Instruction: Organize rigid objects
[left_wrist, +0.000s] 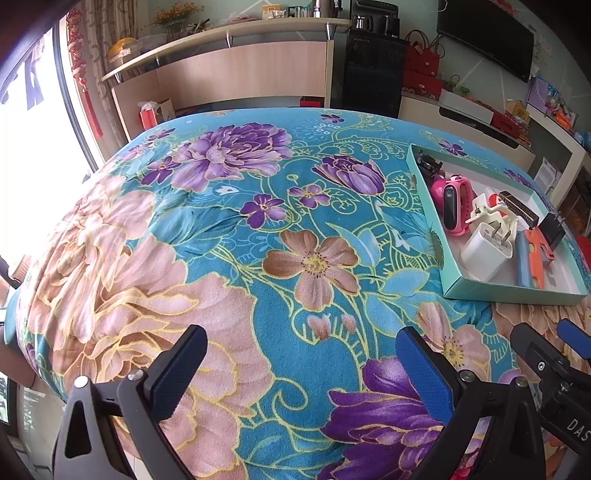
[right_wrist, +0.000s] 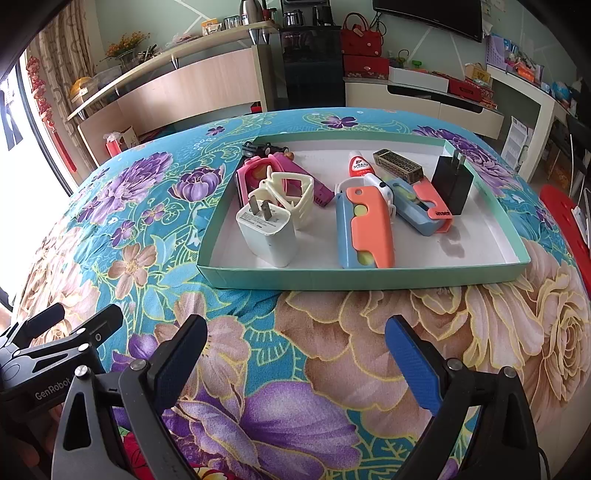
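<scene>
Shallow mint cardboard tray (right_wrist: 362, 277) sits on the floral fleece cloth (right_wrist: 332, 350), holding hard plastics: white boxy charger (right_wrist: 267, 236), cream claw clip (right_wrist: 291, 199), two blue-orange folding knives (right_wrist: 364, 229), black plug (right_wrist: 452, 186), pink watch (right_wrist: 255, 175). I see my right gripper (right_wrist: 295, 354) and left gripper (left_wrist: 301, 363) both spread wide, empty, over cloth near the tray.

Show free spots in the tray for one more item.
Shallow teal cardboard tray: bare floor along the near wall right of the blue-and-orange folding cutter, and below the black plug adapter. Left half is crowded around the white charger.
</scene>
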